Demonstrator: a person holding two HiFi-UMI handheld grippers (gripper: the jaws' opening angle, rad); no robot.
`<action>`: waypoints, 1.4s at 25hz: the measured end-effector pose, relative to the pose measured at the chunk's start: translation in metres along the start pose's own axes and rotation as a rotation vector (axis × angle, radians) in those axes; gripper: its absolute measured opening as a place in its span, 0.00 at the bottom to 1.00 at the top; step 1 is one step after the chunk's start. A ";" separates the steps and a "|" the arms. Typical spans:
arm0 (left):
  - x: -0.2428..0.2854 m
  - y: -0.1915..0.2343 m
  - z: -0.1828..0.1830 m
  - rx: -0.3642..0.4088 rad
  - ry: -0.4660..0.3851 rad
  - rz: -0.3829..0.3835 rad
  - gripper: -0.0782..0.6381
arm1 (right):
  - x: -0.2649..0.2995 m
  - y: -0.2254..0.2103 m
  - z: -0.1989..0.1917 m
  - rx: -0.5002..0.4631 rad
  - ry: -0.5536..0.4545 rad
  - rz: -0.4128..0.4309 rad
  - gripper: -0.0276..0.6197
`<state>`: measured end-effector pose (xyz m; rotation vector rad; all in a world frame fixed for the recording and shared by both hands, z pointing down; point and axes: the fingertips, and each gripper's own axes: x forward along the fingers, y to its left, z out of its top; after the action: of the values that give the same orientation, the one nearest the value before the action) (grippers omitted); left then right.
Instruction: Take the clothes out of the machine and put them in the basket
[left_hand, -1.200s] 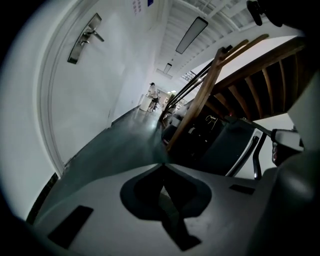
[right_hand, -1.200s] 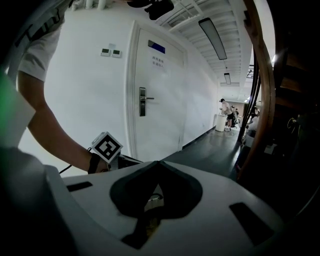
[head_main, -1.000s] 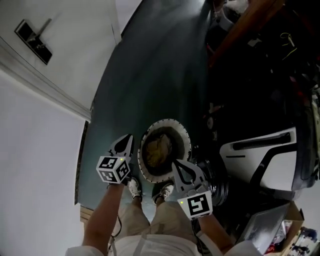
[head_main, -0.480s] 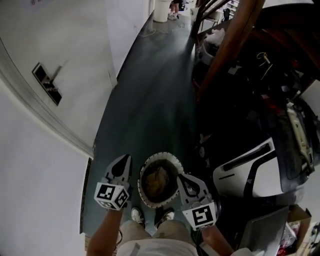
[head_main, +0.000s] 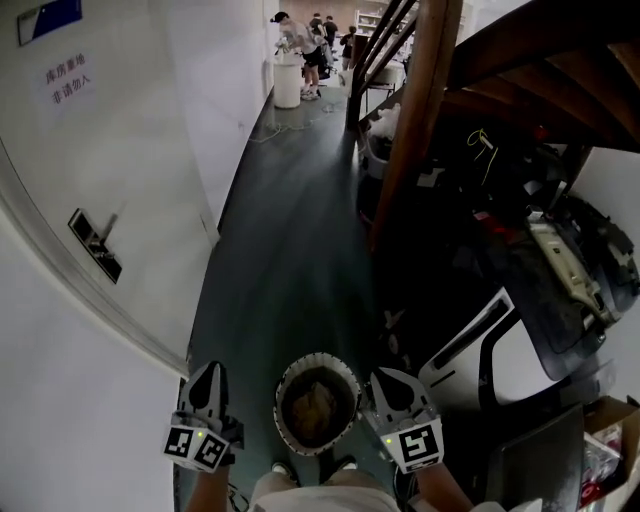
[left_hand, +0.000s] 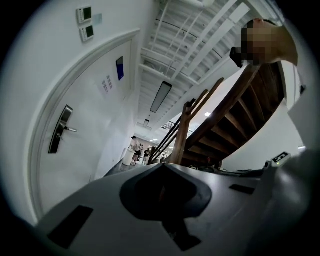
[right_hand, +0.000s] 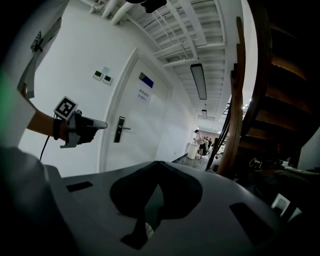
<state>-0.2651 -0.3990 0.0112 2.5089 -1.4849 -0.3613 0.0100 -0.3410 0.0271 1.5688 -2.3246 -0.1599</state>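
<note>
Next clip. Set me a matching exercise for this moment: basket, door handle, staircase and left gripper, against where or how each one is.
Things:
1. basket
2. door handle
3. staircase
4. left gripper

Places or states:
A. brown wood, rising at the right
B. jaws together, nothing held
C. on the dark floor, with cloth inside
D. on the white door at the left

Pairs: 1-C, 2-D, 3-A, 4-B
</note>
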 end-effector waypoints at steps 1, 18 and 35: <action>-0.003 -0.003 0.010 0.011 -0.015 -0.001 0.13 | -0.006 -0.004 0.000 0.000 0.001 -0.010 0.06; -0.040 -0.004 0.070 0.016 -0.161 0.061 0.13 | -0.036 -0.029 0.026 0.019 -0.038 -0.086 0.06; -0.042 -0.005 0.078 0.005 -0.183 0.016 0.13 | -0.026 -0.007 0.045 0.014 -0.080 -0.077 0.06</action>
<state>-0.3047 -0.3631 -0.0604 2.5244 -1.5707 -0.6002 0.0099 -0.3239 -0.0224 1.6895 -2.3308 -0.2285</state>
